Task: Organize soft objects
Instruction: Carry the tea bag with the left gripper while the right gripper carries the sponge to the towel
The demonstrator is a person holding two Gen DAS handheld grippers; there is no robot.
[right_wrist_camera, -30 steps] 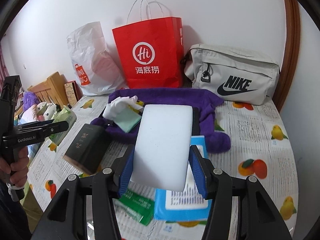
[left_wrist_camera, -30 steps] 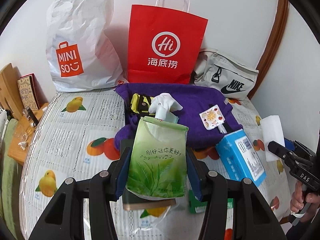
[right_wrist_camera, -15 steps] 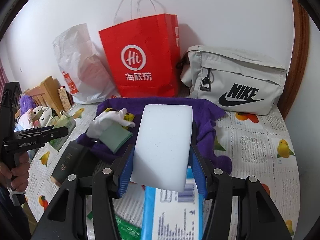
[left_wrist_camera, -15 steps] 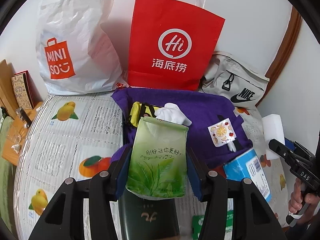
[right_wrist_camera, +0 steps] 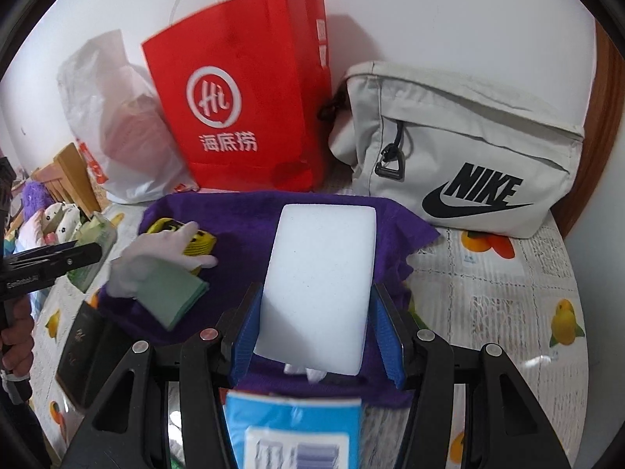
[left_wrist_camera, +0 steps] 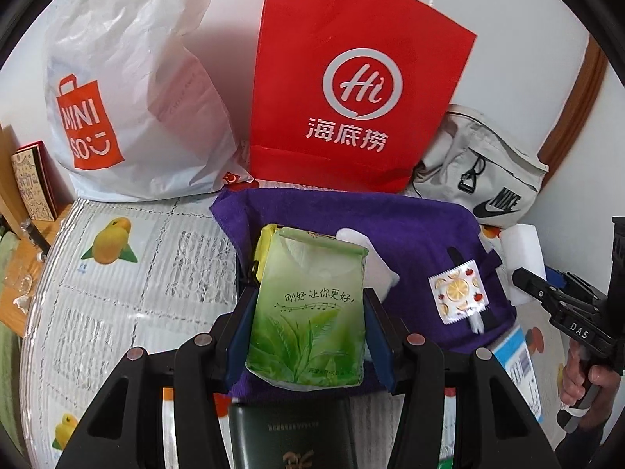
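My left gripper is shut on a green tissue pack, held above the near edge of a purple towel. A white sponge block is clamped in my right gripper, over the same purple towel. On the towel lie a white glove, a pale green cloth, a yellow item and a small fruit-print sachet. In the left wrist view the right gripper shows at the right edge with the sponge.
Against the wall stand a white MINISO plastic bag, a red paper bag and a grey Nike pouch. A dark green box and a blue box lie near me on the fruit-print tablecloth.
Both grippers have moved forward toward the bags at the wall, each keeping its load. The towel and the bags now look closer and larger in both views.
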